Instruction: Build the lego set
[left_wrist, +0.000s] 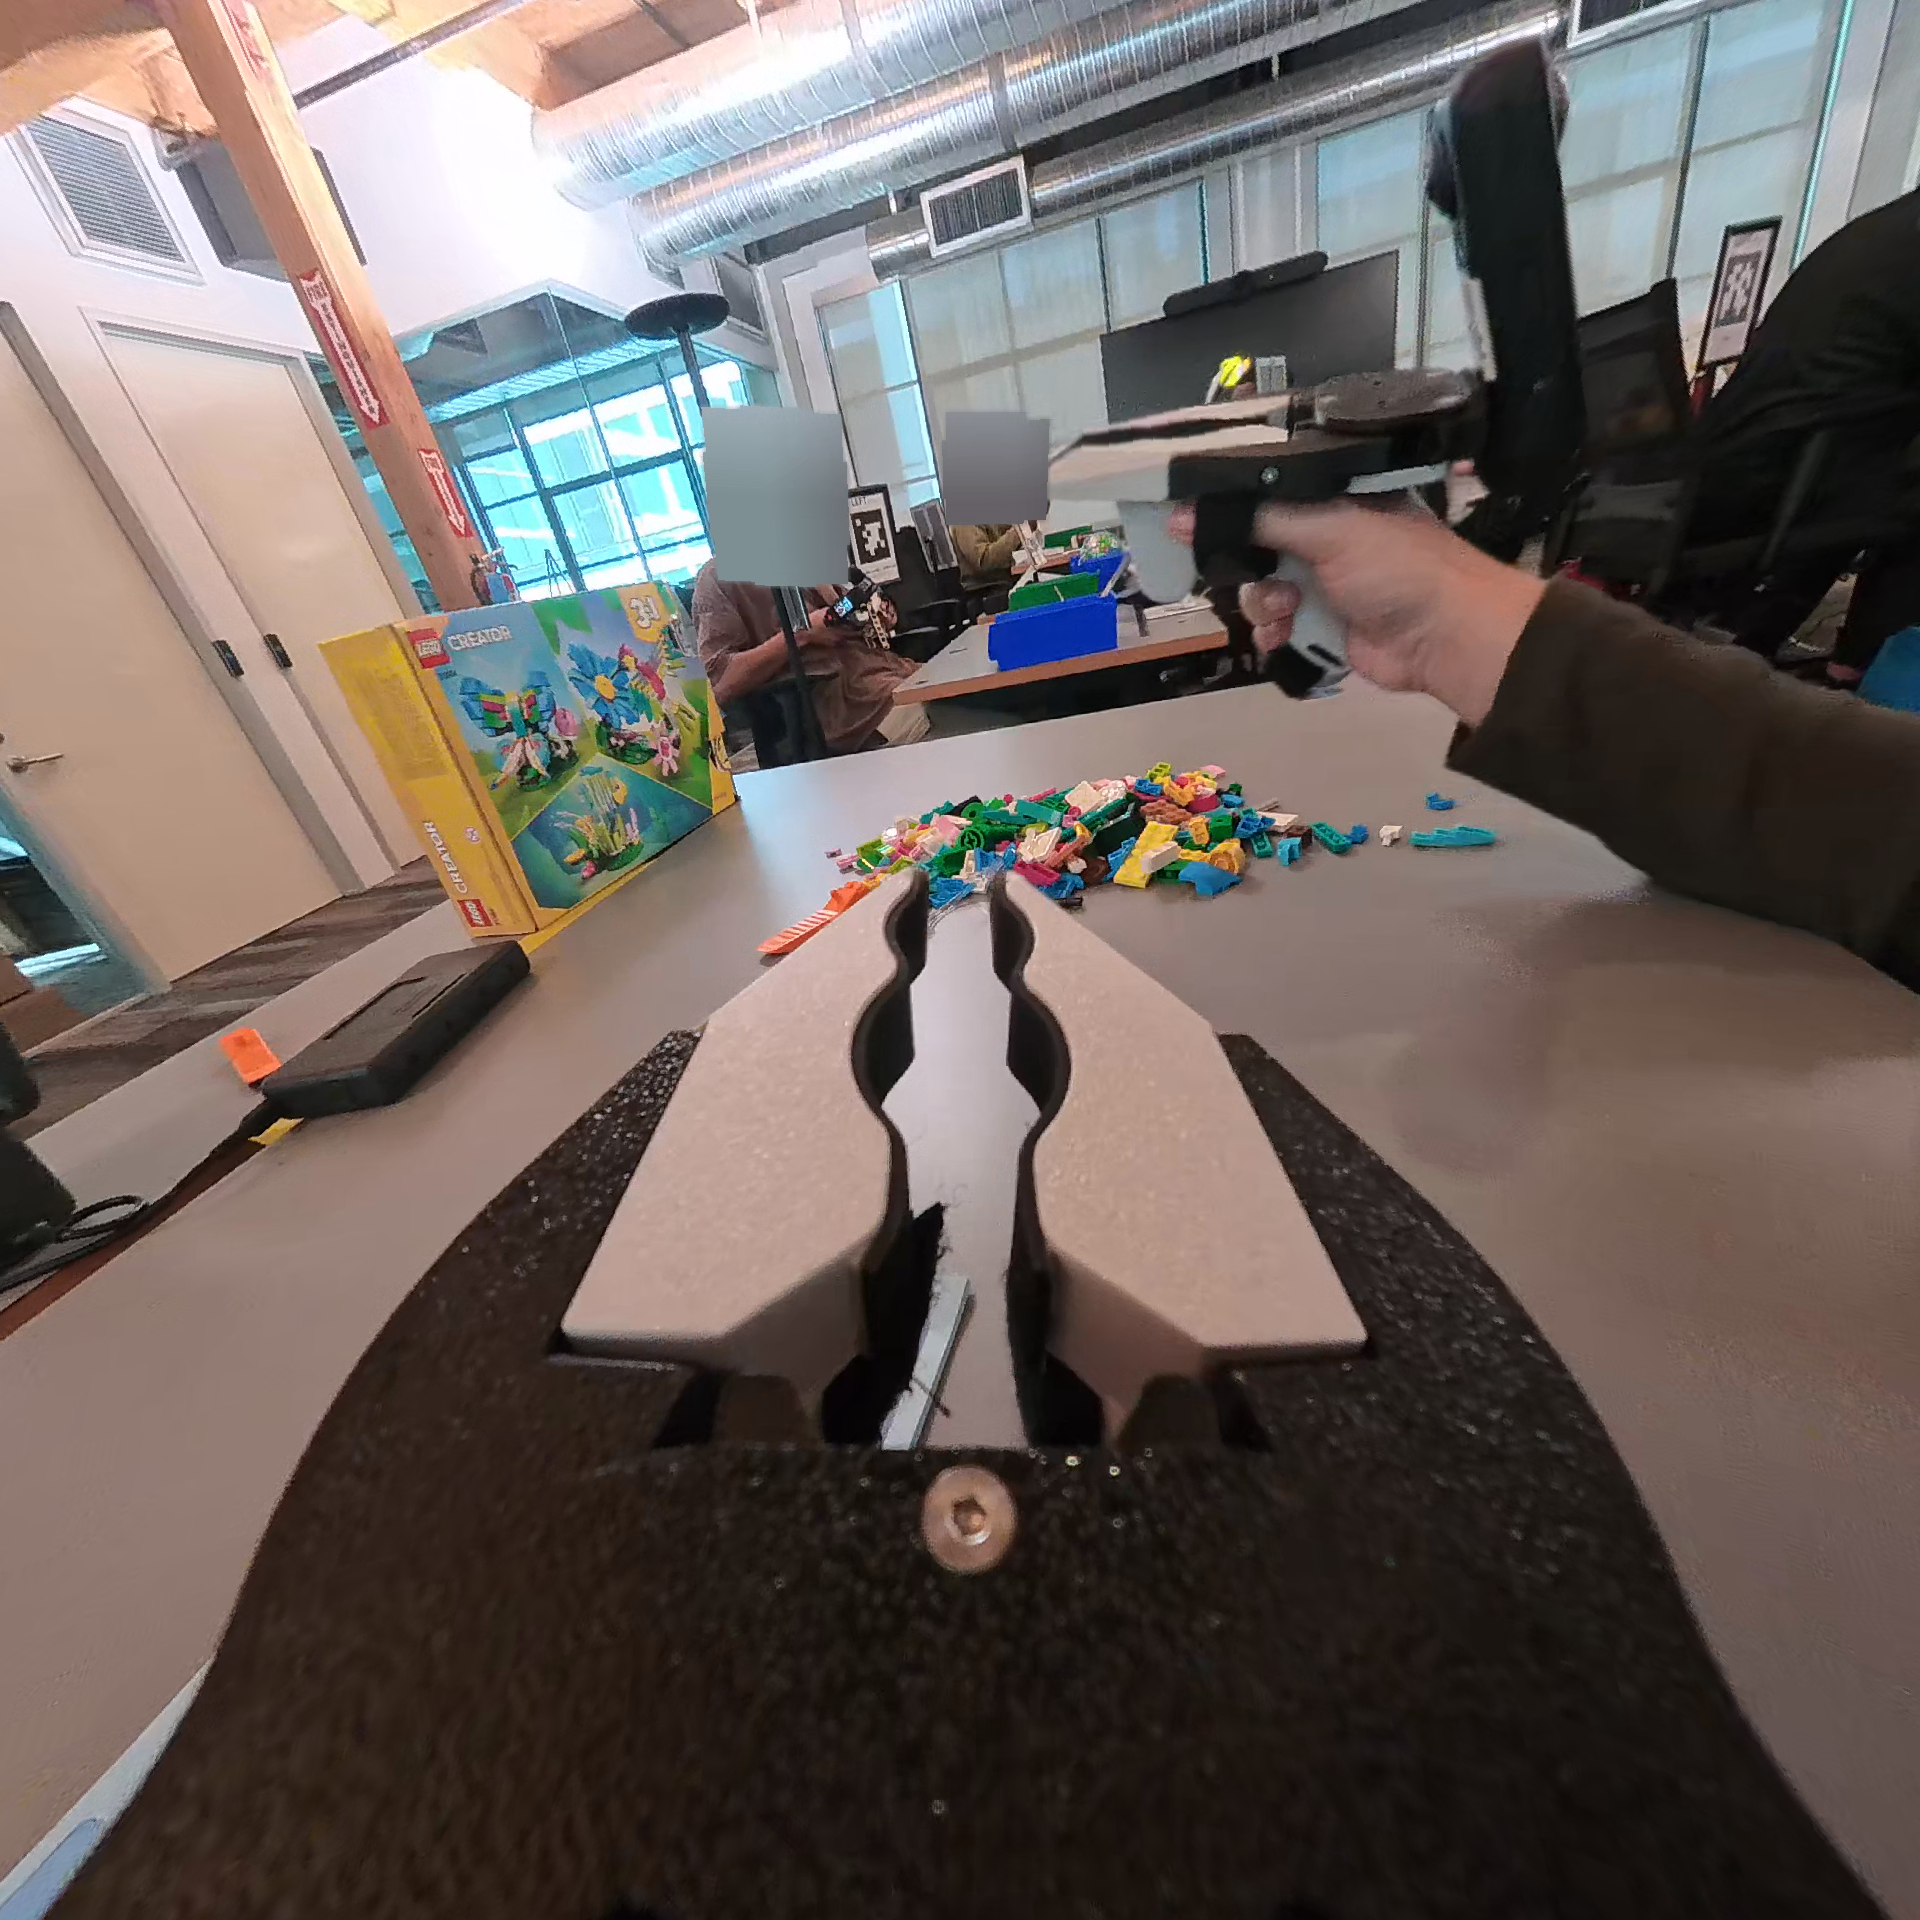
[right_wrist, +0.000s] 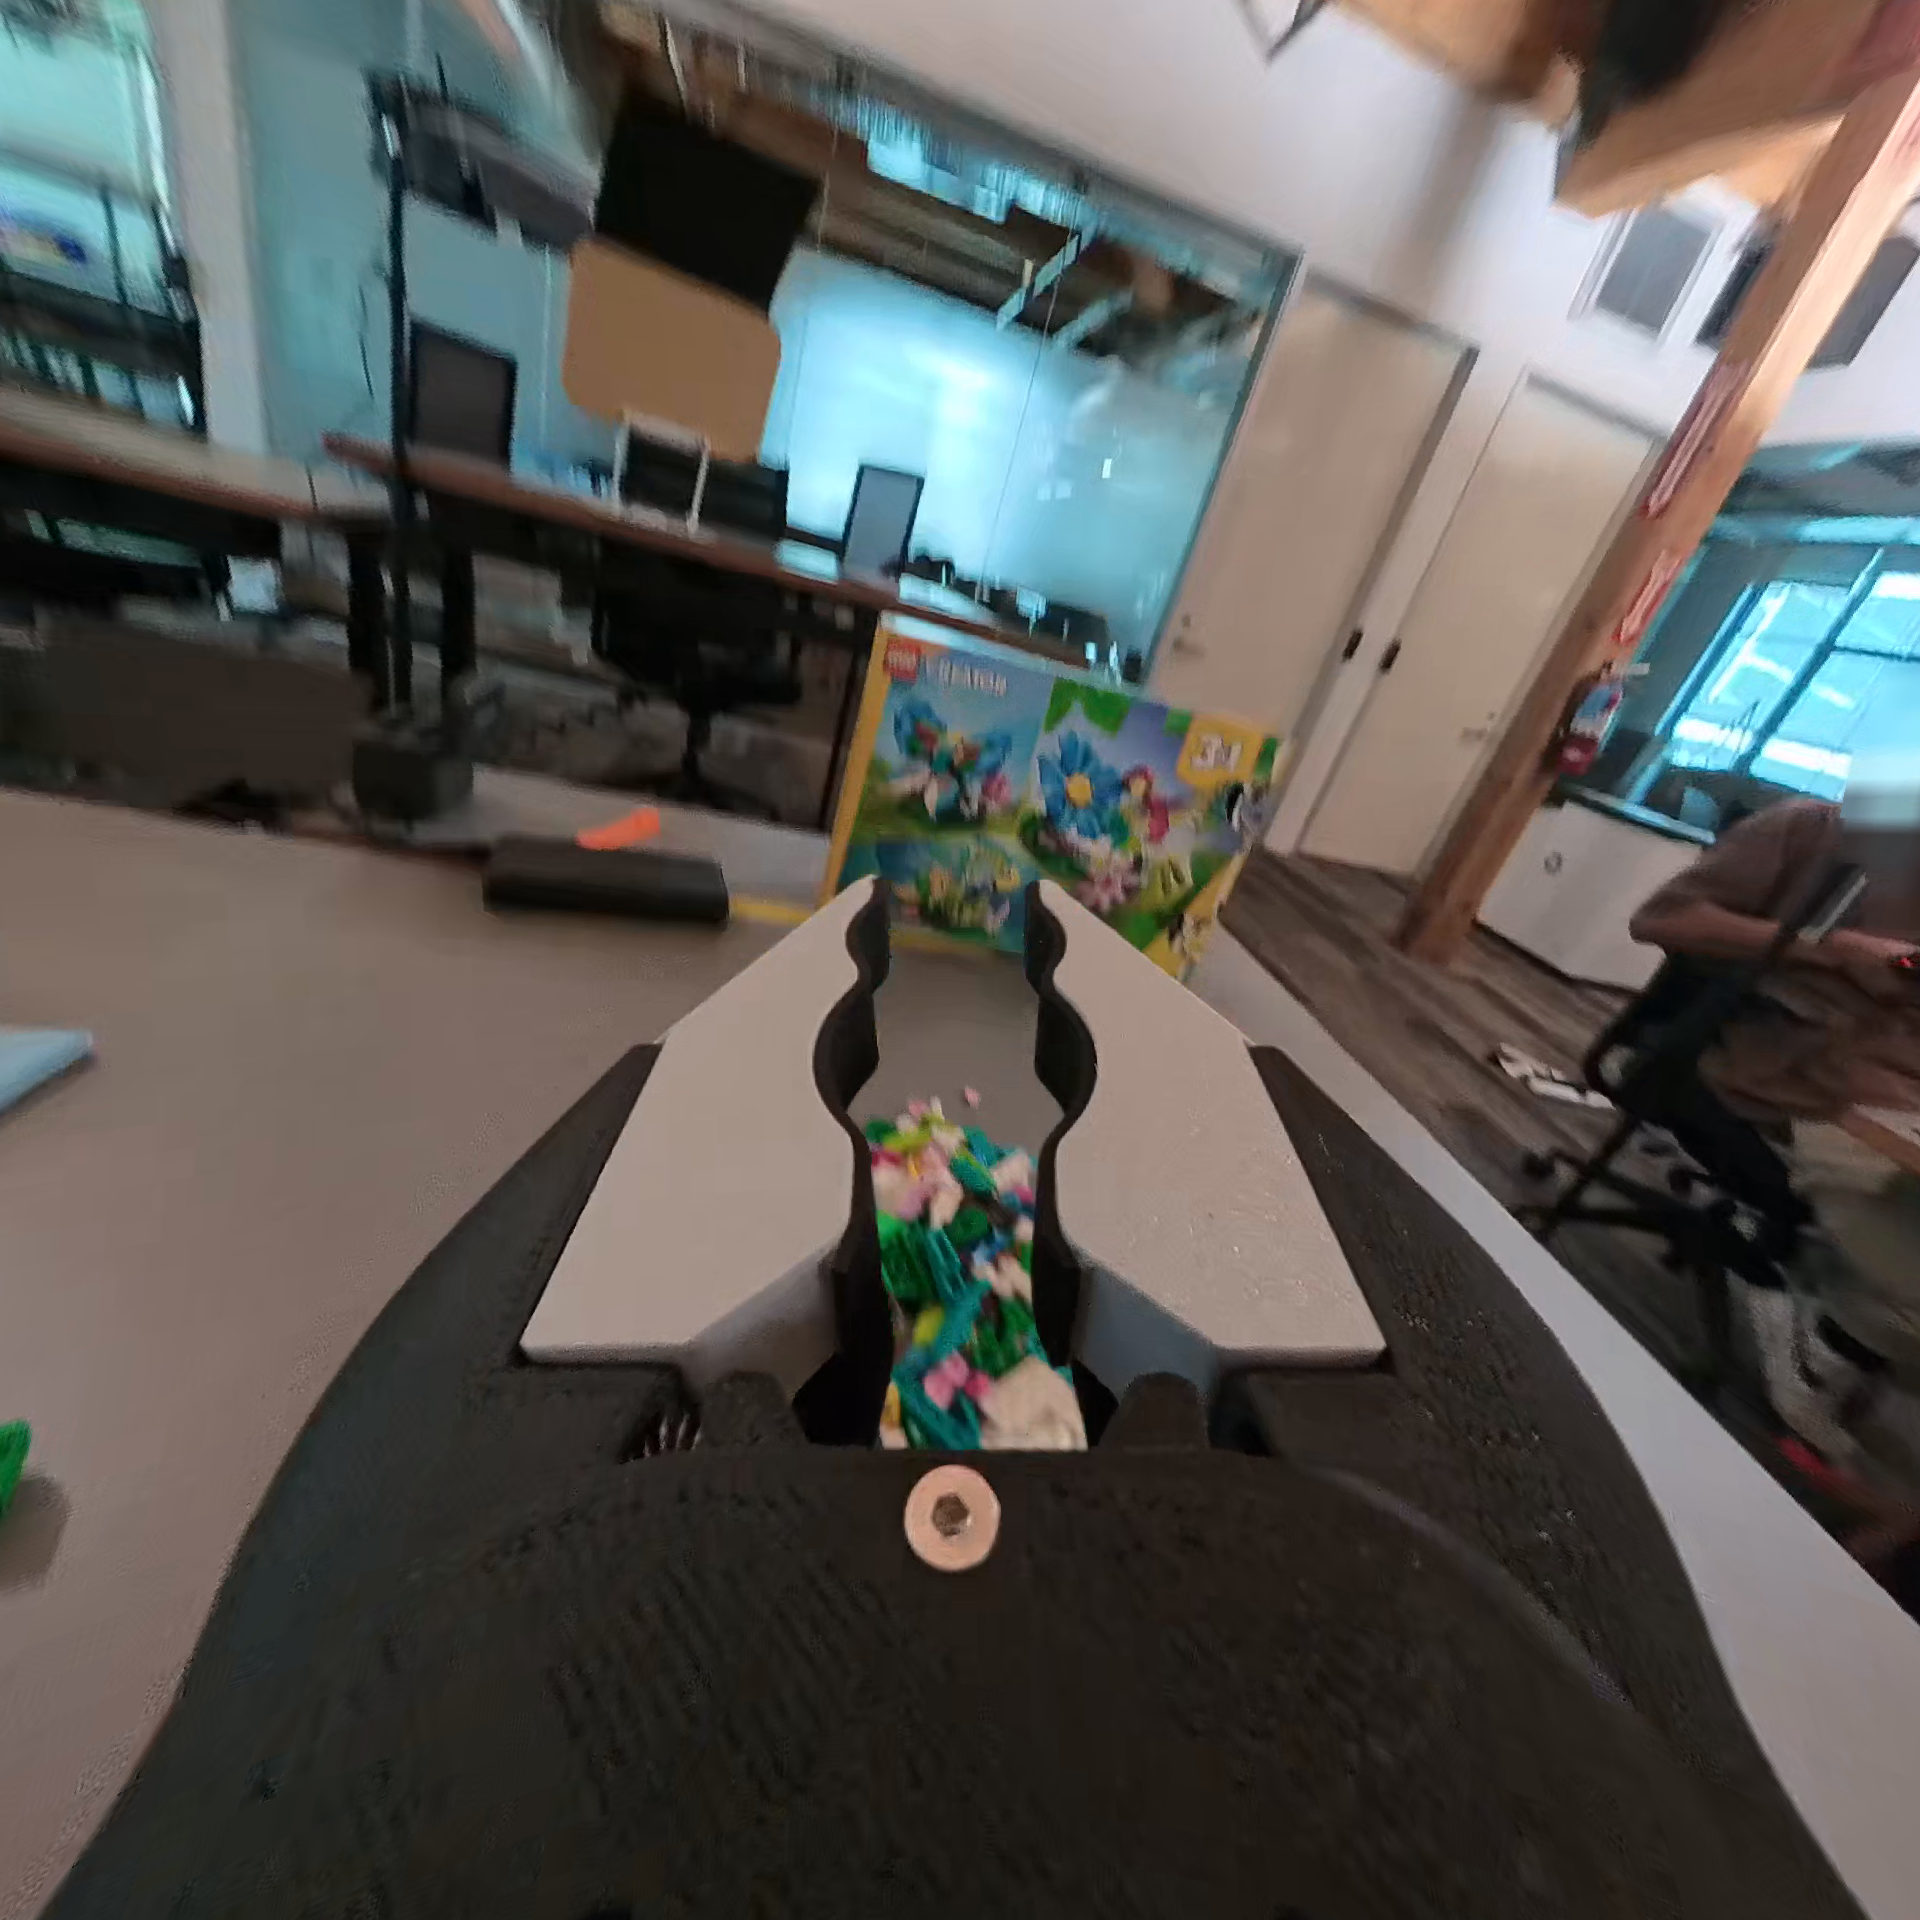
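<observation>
A pile of small mixed-colour lego bricks (left_wrist: 1091, 831) lies on the grey table (left_wrist: 1351, 1091). My left gripper (left_wrist: 958, 896) hovers low over the table just short of the pile, its jaws a narrow gap apart and empty. My right gripper (right_wrist: 956, 904) is open and empty. It hangs above the pile, and the bricks (right_wrist: 956, 1247) show blurred between its fingers. In the left wrist view a hand holds the right gripper (left_wrist: 1070, 457) raised high over the pile, pointing left. The yellow lego box (left_wrist: 561, 748) stands at the table's far left edge; it also shows in the right wrist view (right_wrist: 1049, 810).
An orange brick separator (left_wrist: 810, 925) lies left of the pile. A flat black device (left_wrist: 405, 1023) and a small orange piece (left_wrist: 249, 1051) lie near the left edge. A few teal pieces (left_wrist: 1455, 834) lie right of the pile. A green piece (right_wrist: 12, 1465) sits at the left border. People sit at desks behind. Tip to tip, the grippers are about 30 cm apart.
</observation>
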